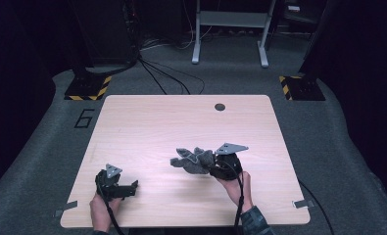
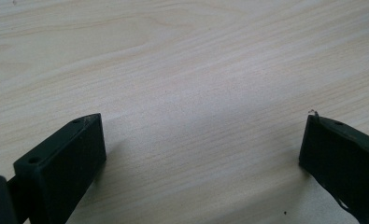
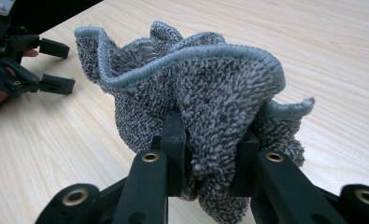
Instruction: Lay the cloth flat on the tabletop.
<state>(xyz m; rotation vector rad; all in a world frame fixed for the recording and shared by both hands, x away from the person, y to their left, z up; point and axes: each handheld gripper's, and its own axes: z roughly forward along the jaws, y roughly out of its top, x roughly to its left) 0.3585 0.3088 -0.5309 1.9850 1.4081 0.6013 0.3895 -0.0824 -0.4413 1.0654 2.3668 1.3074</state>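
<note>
Wood-grain table (image 1: 147,122) on grey carpet, dark room behind, nothing else on the top.

Left gripper (image 1: 127,188) sits low at the near-left corner, jaws wide apart over bare wood, nothing between them. Same in the left gripper view: both pads spread, only table (image 2: 182,70) in the gap.

Grey terry cloth (image 1: 193,159) is mid-table, slightly near and right of centre, bunched, clamped in the right gripper (image 1: 214,166). In the right gripper view the jaws are narrowed hard on a thick fold of the cloth (image 3: 196,93), stitched hem ruffling above the pads.

Orientation: no clean long axis, it's a wad. Roughly, the bulk trails from the right gripper toward the left, loose corners pointing left and slightly far.

For the step in hand, my read: keep the pinch firm and lift enough that the free end hangs clear. Then bring the open left gripper in for a hem corner, not the middle of the bunch. A single layer is the thing to grab, else it won't spread flat.
</note>
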